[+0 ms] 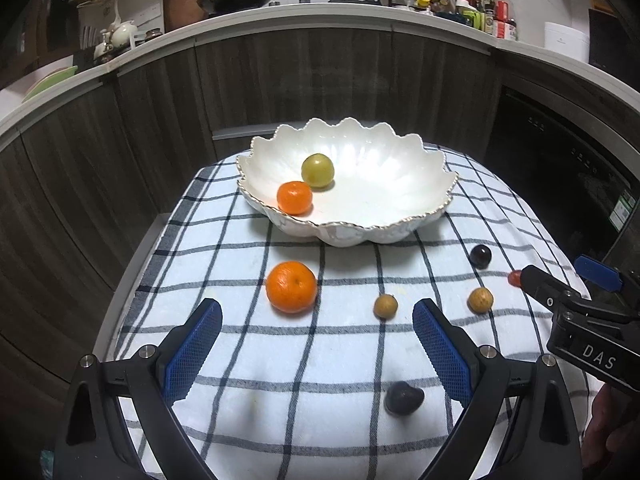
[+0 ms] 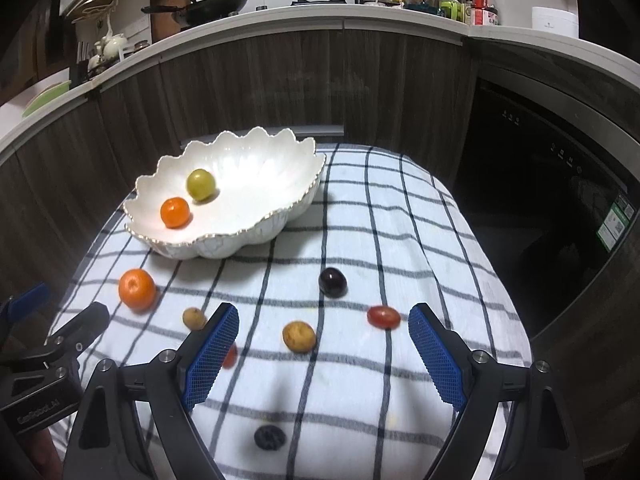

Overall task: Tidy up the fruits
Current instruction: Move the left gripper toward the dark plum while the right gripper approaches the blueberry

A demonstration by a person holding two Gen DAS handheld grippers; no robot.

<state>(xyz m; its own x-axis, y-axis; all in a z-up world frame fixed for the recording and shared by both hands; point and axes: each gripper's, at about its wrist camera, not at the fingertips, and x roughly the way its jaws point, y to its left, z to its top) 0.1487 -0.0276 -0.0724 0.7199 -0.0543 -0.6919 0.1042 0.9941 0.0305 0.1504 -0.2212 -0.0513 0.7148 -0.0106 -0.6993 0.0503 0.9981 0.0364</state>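
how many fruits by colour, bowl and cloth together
orange fruits: 2
green fruit: 1
brown fruits: 2
dark purple fruits: 2
red fruits: 2, one partly hidden
total: 9

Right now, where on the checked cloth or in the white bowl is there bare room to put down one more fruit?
The right half of the white scalloped bowl is bare; the green plum and small orange mandarin sit at its left. The blue-checked cloth right of the bowl is also bare. In front of the bowl it is crowded: large orange mandarin, brown longans, dark plums, red tomatoes.
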